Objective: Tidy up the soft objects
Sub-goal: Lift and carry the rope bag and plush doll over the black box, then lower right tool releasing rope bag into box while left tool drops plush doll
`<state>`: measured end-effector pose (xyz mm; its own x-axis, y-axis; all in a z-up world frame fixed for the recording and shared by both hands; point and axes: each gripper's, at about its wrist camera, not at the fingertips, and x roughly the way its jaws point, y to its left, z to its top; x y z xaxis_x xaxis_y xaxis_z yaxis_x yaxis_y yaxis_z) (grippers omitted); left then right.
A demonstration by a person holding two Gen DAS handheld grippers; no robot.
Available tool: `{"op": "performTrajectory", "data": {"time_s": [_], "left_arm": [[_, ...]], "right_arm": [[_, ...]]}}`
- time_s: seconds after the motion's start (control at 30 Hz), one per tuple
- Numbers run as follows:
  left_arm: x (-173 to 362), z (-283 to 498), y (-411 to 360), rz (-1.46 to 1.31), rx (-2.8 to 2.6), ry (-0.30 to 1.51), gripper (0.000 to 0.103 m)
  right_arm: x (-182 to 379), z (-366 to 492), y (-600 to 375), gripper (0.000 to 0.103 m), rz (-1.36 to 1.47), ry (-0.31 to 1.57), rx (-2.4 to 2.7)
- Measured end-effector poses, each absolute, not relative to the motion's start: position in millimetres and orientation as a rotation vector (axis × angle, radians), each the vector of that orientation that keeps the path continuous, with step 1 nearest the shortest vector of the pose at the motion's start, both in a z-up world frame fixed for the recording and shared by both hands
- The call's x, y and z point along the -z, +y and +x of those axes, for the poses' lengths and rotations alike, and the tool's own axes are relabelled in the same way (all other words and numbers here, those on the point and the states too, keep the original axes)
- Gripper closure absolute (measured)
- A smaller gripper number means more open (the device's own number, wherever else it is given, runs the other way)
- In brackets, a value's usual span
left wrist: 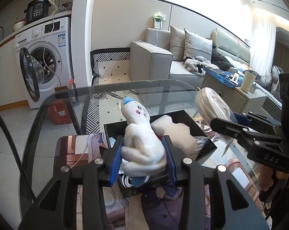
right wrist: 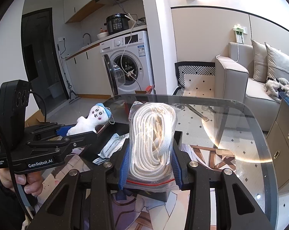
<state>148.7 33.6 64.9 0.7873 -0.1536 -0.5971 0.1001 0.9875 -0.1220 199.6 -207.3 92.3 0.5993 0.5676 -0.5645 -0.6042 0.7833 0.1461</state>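
Note:
My left gripper (left wrist: 143, 156) is shut on a white plush doll (left wrist: 140, 143) with a blue cap and holds it above a black box (left wrist: 203, 130) on the glass table. The doll also shows in the right wrist view (right wrist: 88, 121), held by the left gripper (right wrist: 77, 131). My right gripper (right wrist: 151, 162) is shut on a clear zip bag of coiled white rope (right wrist: 154, 141) and holds it above the box (right wrist: 178, 136). The bag also shows in the left wrist view (left wrist: 211, 107), to the right of the doll. White foam (left wrist: 175, 132) lies in the box.
The glass table (right wrist: 249, 134) has a rounded far edge, with a printed mat (left wrist: 73, 149) on it. A white packet (right wrist: 113, 143) lies in the box. Beyond stand a washing machine (left wrist: 46, 57) with its door open, a grey sofa (left wrist: 163, 57) and a cabinet (left wrist: 230, 92).

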Motion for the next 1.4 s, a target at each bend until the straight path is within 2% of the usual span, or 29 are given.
{"op": "performTrajectory", "data": {"time_s": [1.4], "left_arm": [[-23.2, 194.6, 21.7, -0.019, 0.145, 0.733, 0.064]], "right_arm": [[-45.3, 249.9, -152.9, 0.064, -0.239, 0.728, -0.681]]}}
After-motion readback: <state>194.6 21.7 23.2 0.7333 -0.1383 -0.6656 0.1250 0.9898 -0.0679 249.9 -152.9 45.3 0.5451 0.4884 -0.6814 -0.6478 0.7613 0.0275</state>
